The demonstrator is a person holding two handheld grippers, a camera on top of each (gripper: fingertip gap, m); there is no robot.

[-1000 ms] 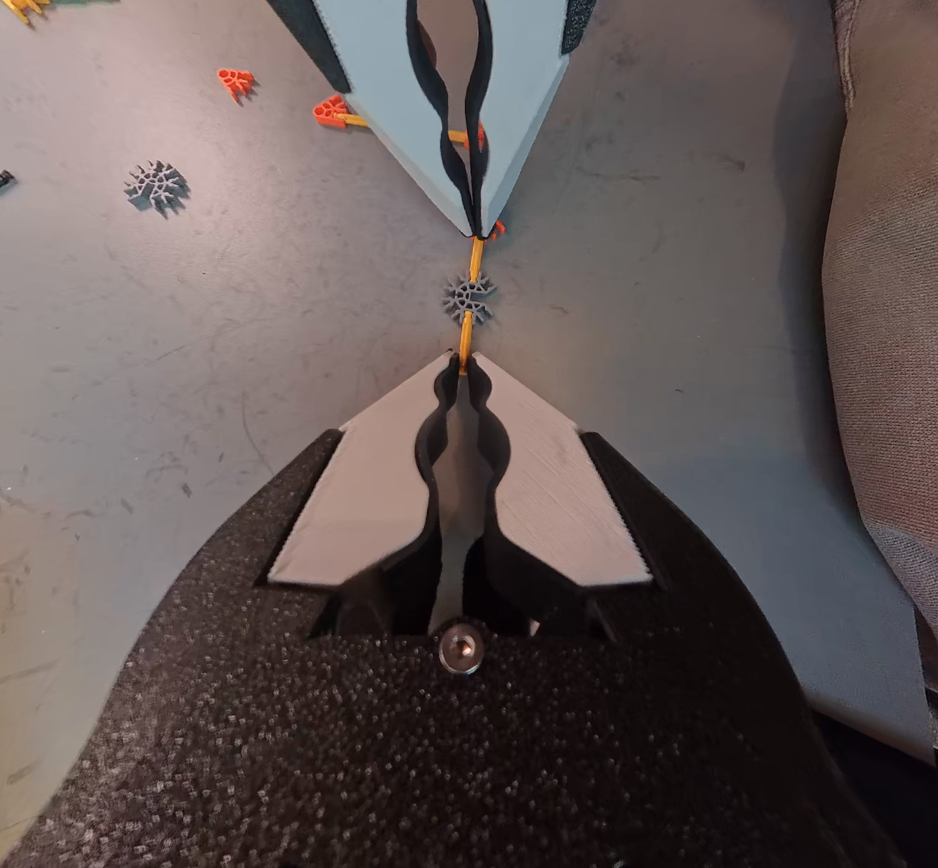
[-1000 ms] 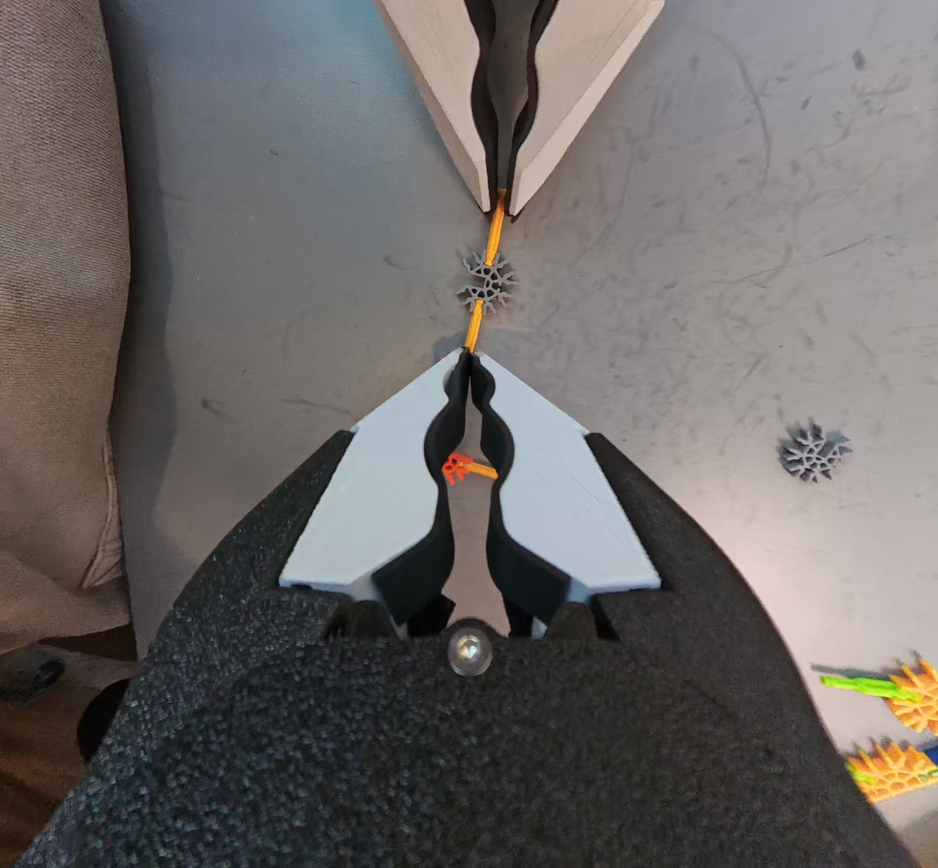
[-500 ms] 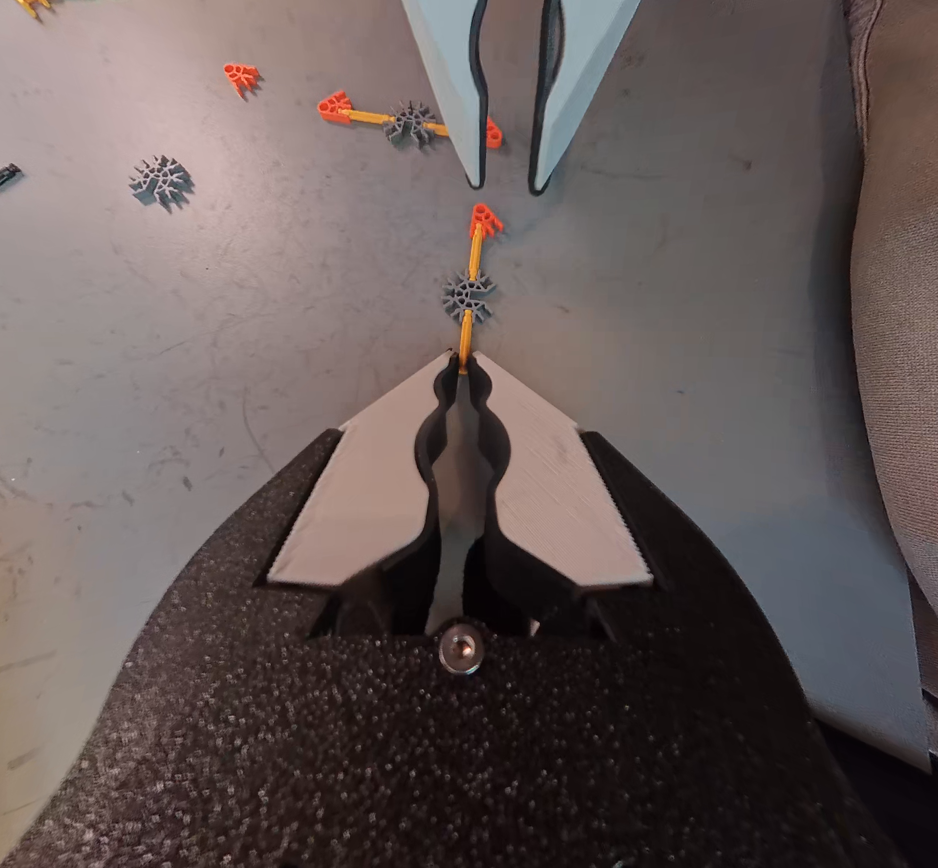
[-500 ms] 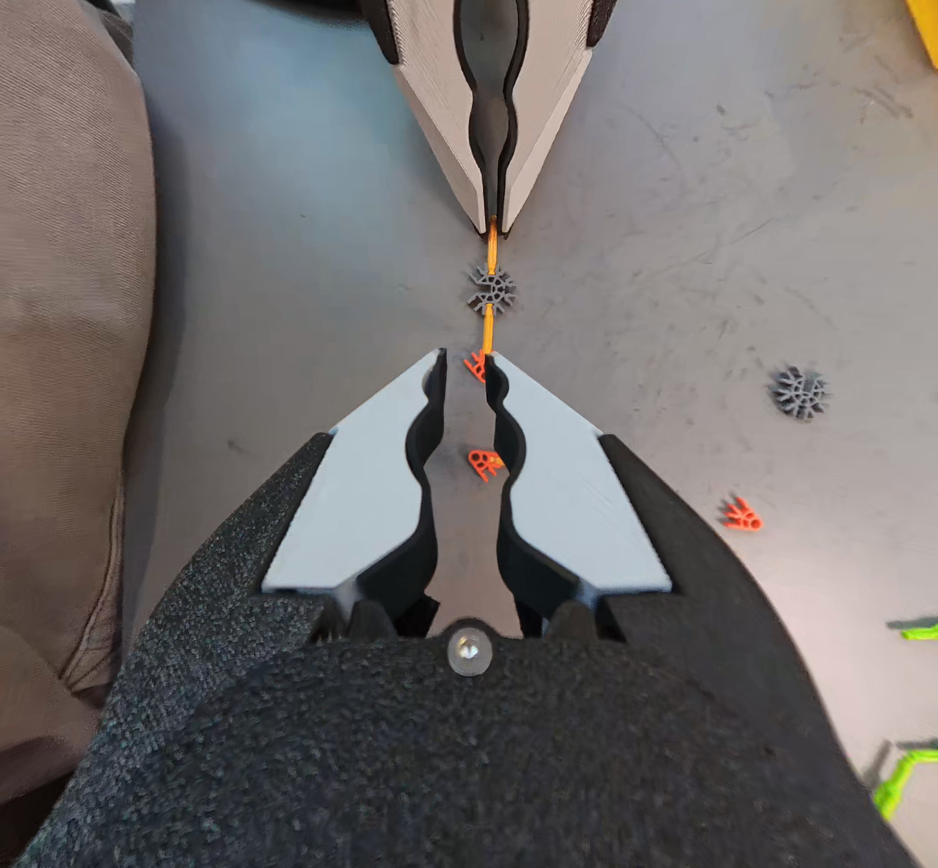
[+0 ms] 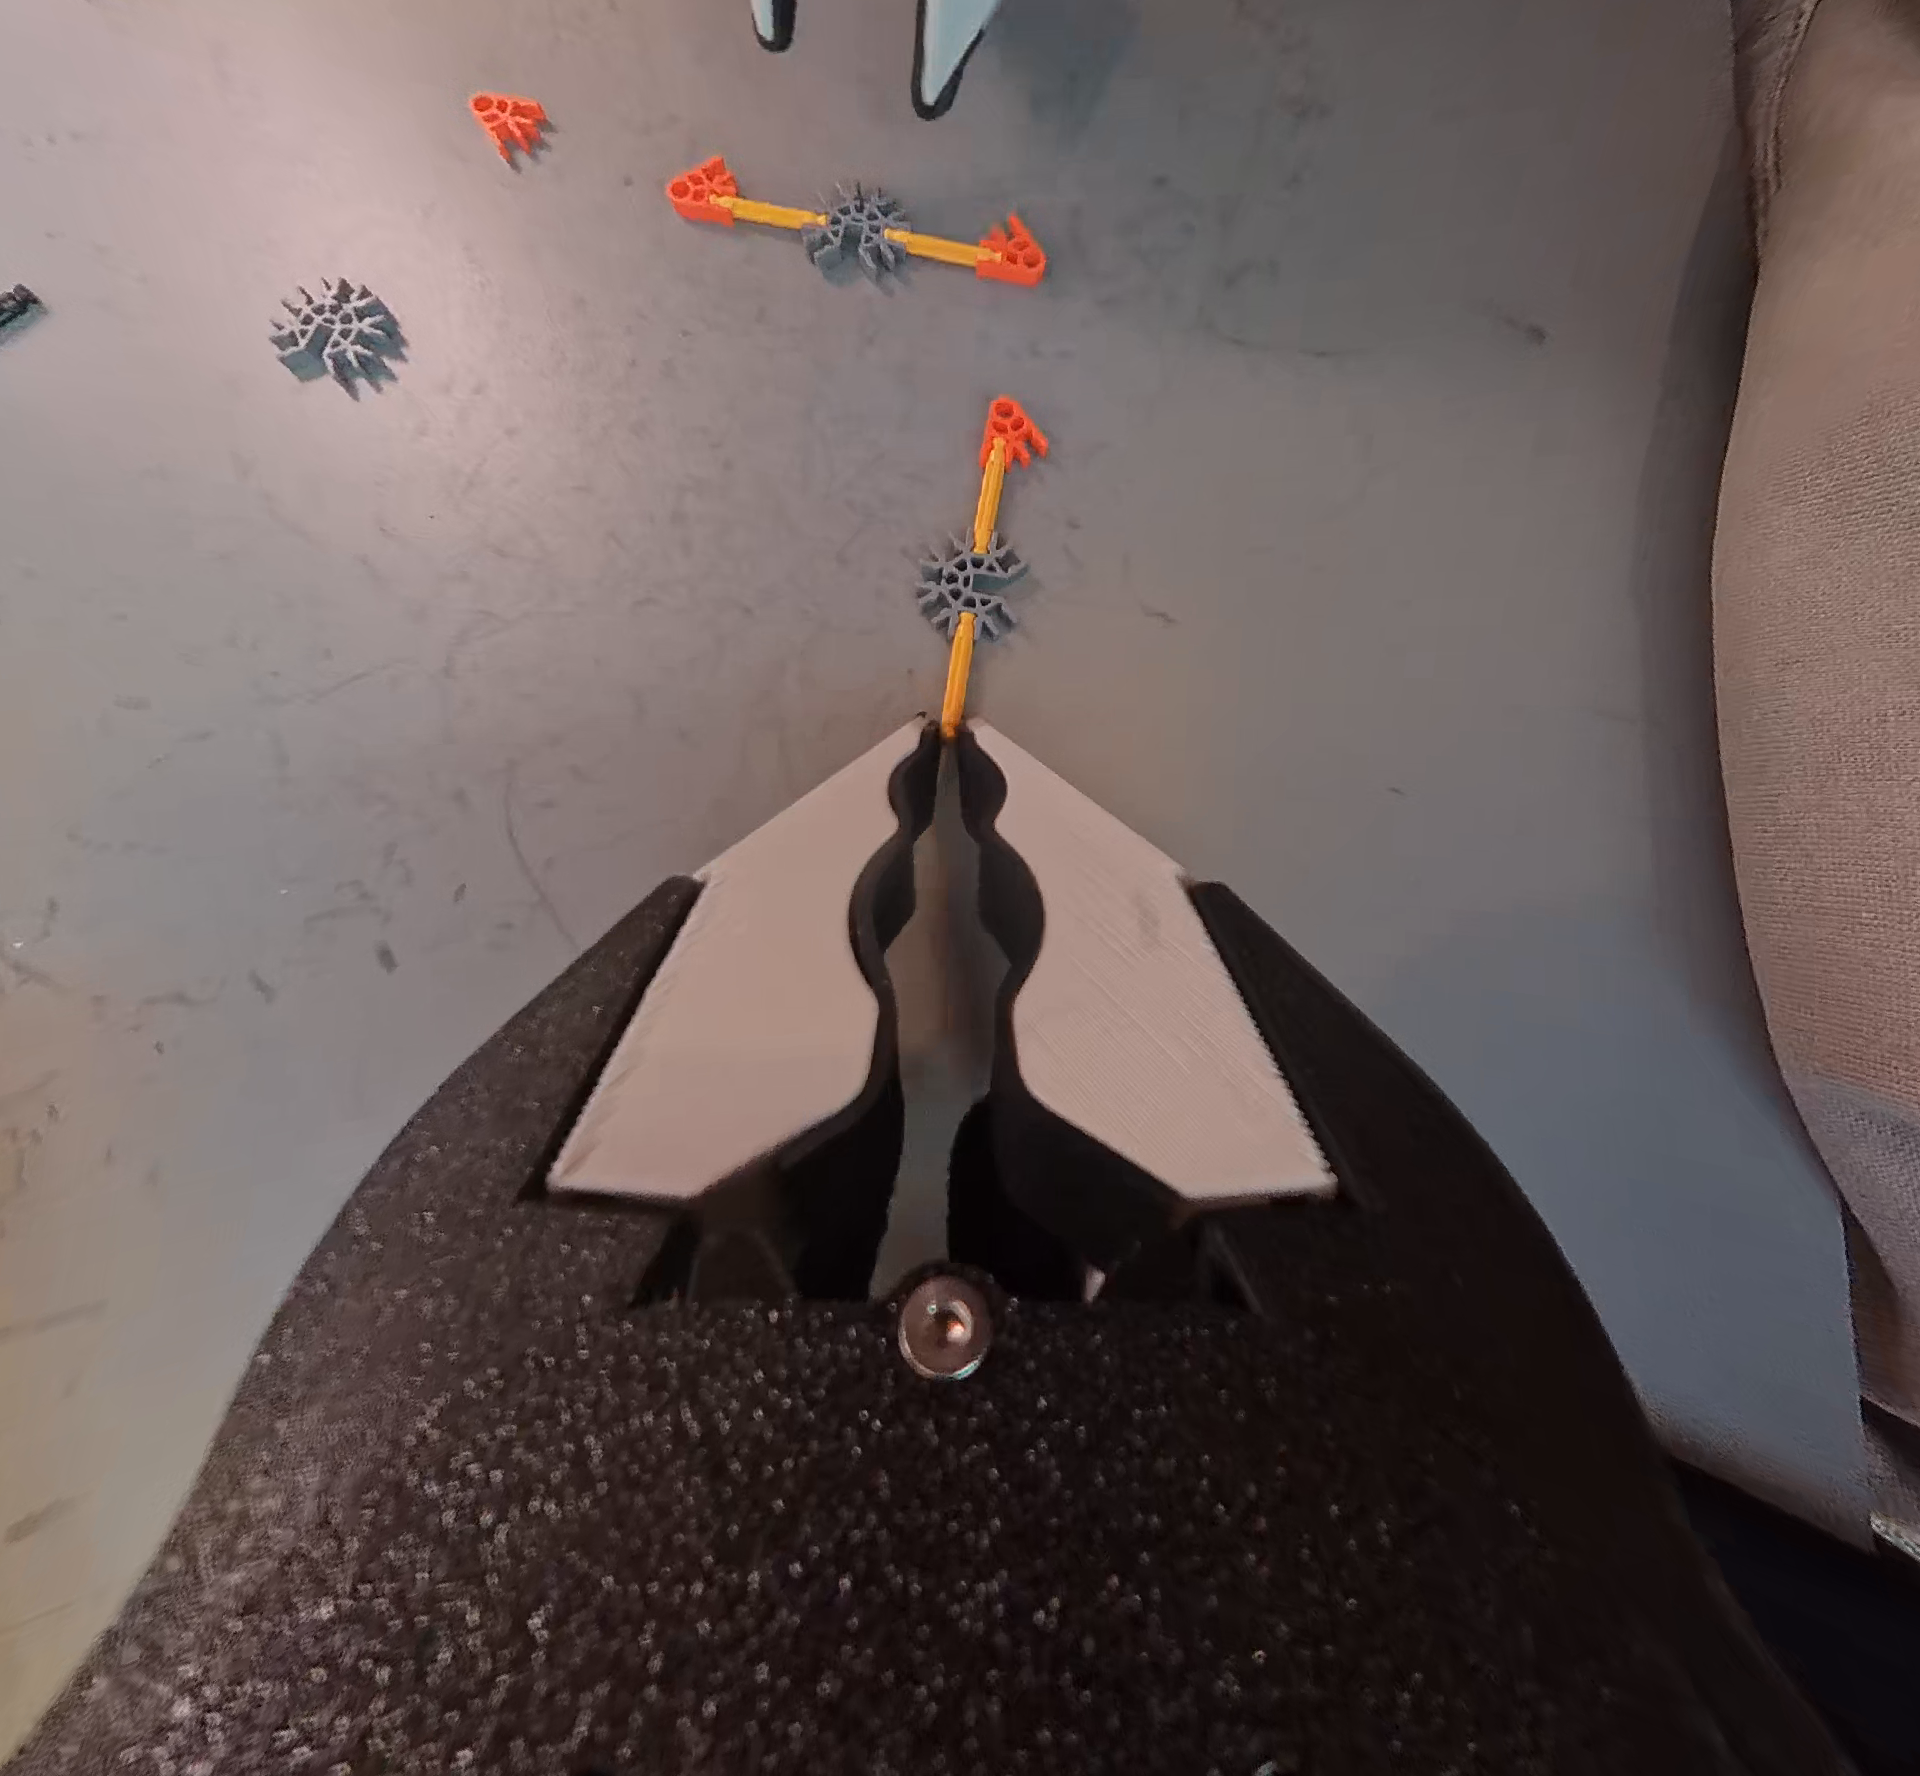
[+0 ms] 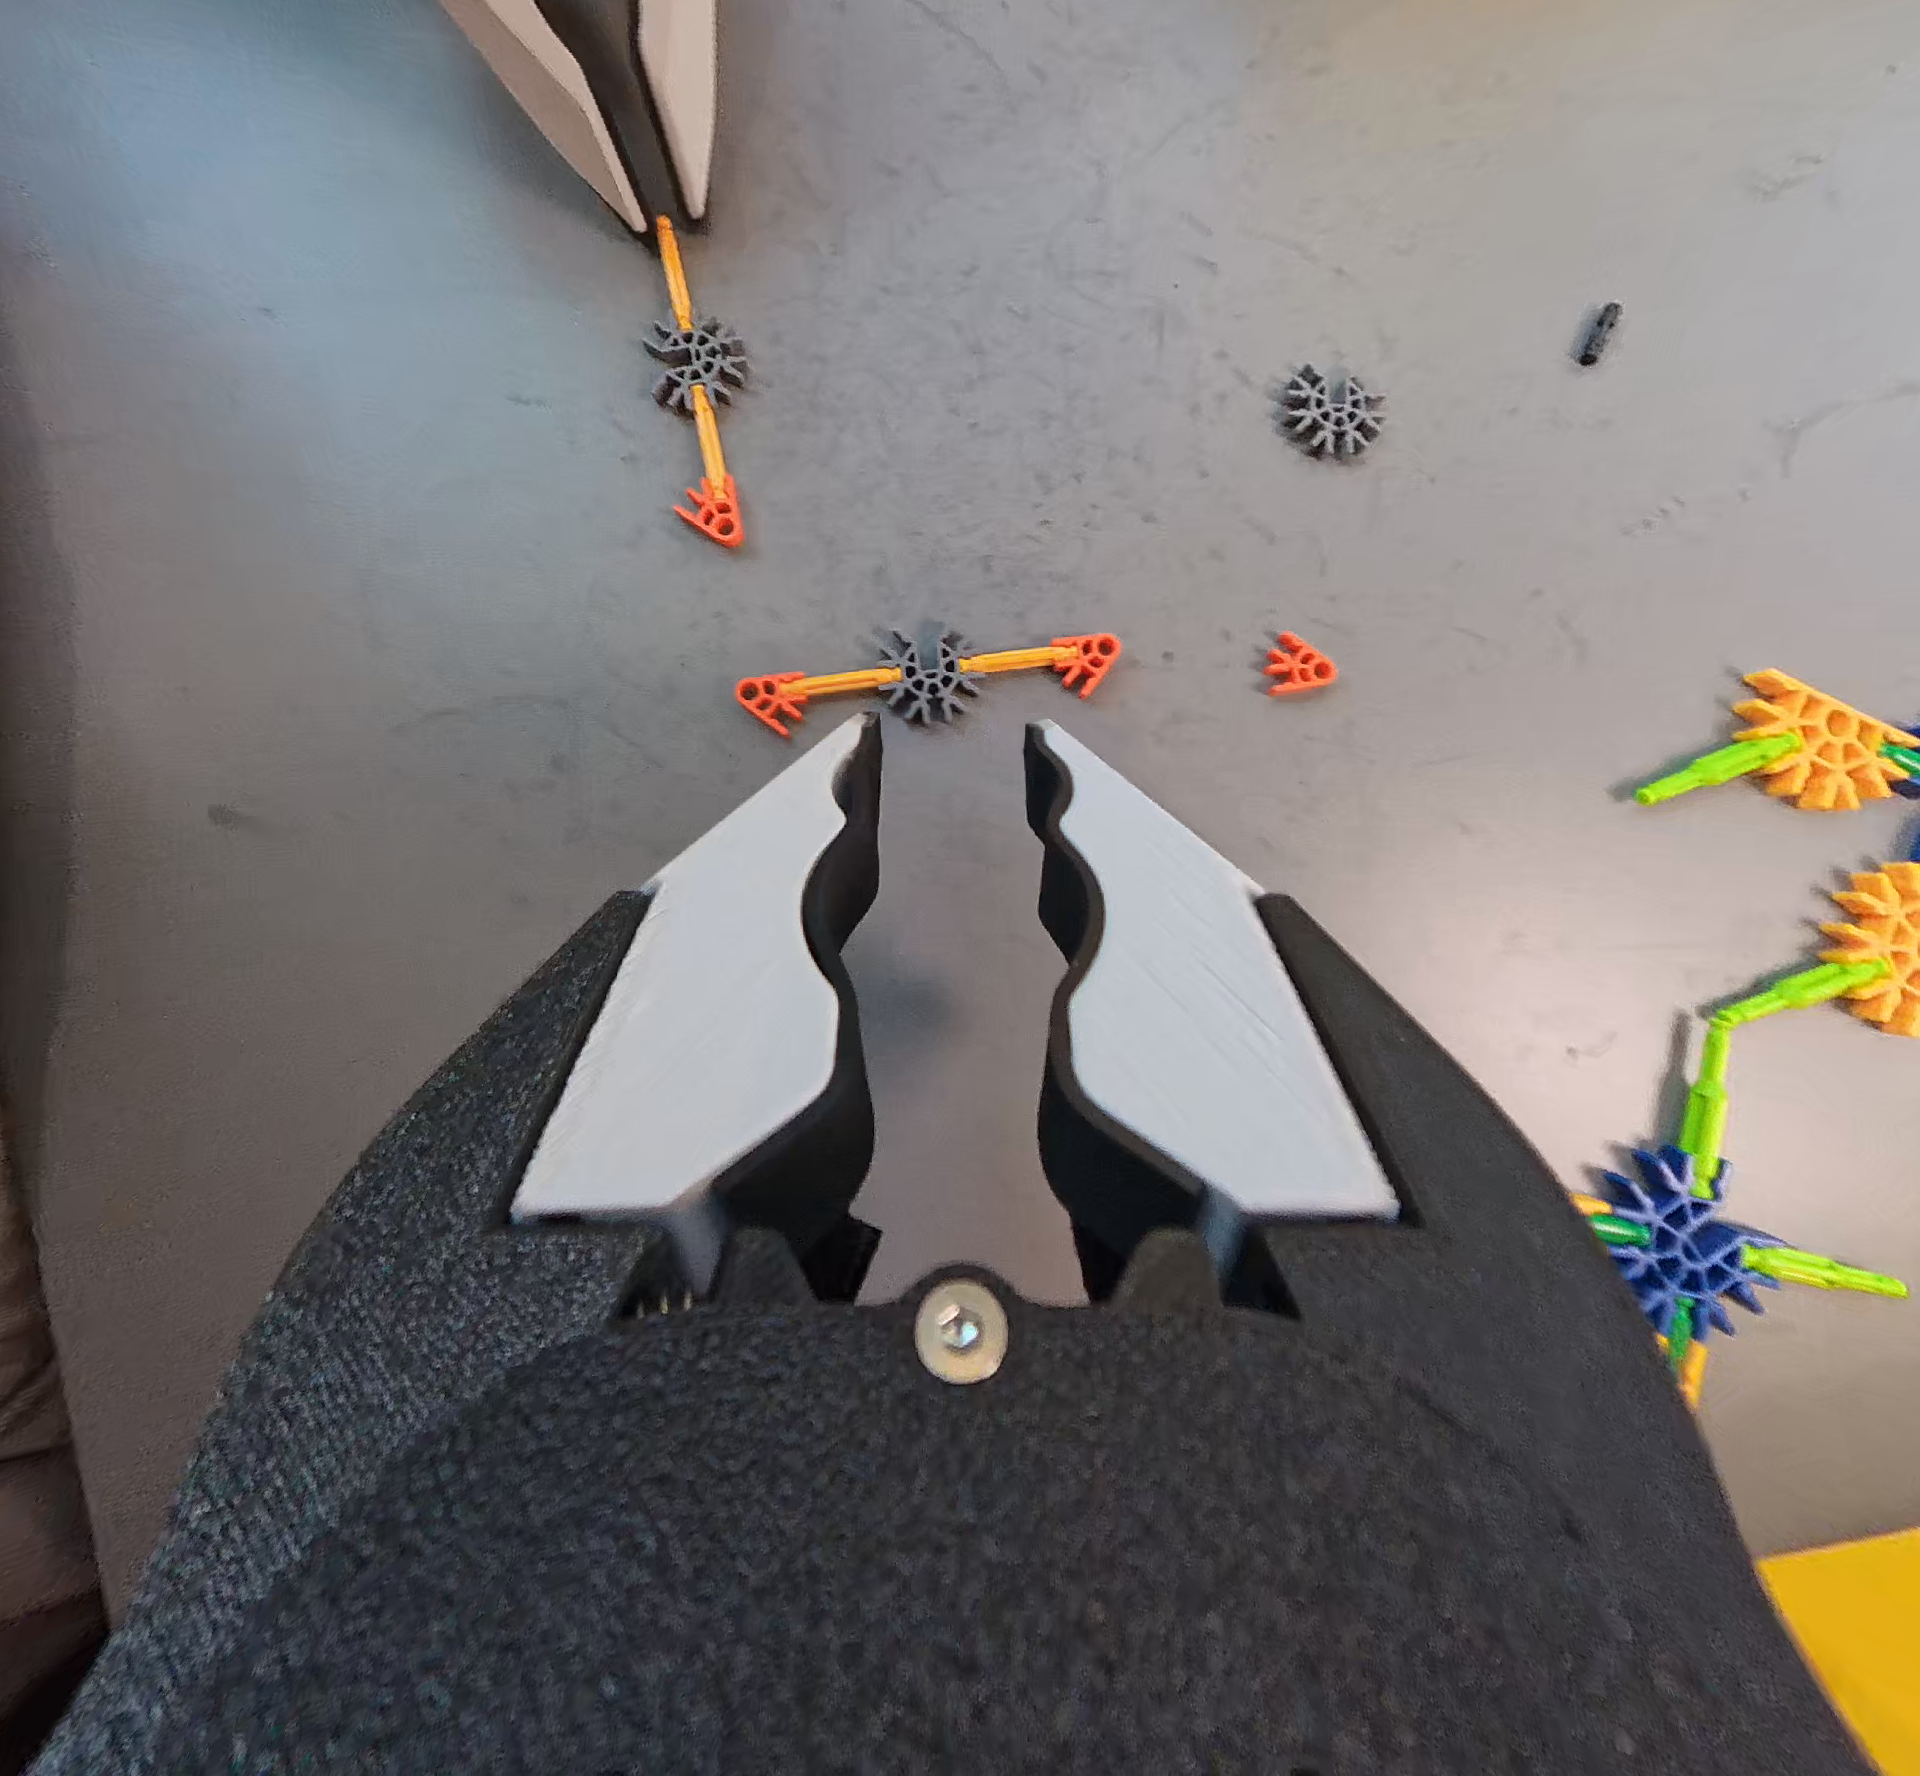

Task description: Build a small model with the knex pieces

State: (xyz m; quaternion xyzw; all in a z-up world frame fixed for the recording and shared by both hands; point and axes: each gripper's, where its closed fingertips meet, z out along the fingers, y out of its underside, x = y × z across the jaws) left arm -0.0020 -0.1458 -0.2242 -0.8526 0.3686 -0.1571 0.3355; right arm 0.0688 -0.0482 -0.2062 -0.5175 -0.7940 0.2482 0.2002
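Left wrist view shows the left gripper (image 5: 943, 732) pressed together on the near end of a thin yellow plastic rod (image 5: 958, 675), which passes through a grey snowflake-shaped connector (image 5: 971, 583) to a small orange connector tip (image 5: 1010, 434) above the grey bench (image 5: 416, 635). Right wrist view shows the right gripper (image 6: 953, 737) spread and holding nothing, just beside a second yellow rod assembly with orange ends (image 6: 928, 674) lying on the bench. A loose grey snowflake connector (image 6: 1331, 413) lies well apart.
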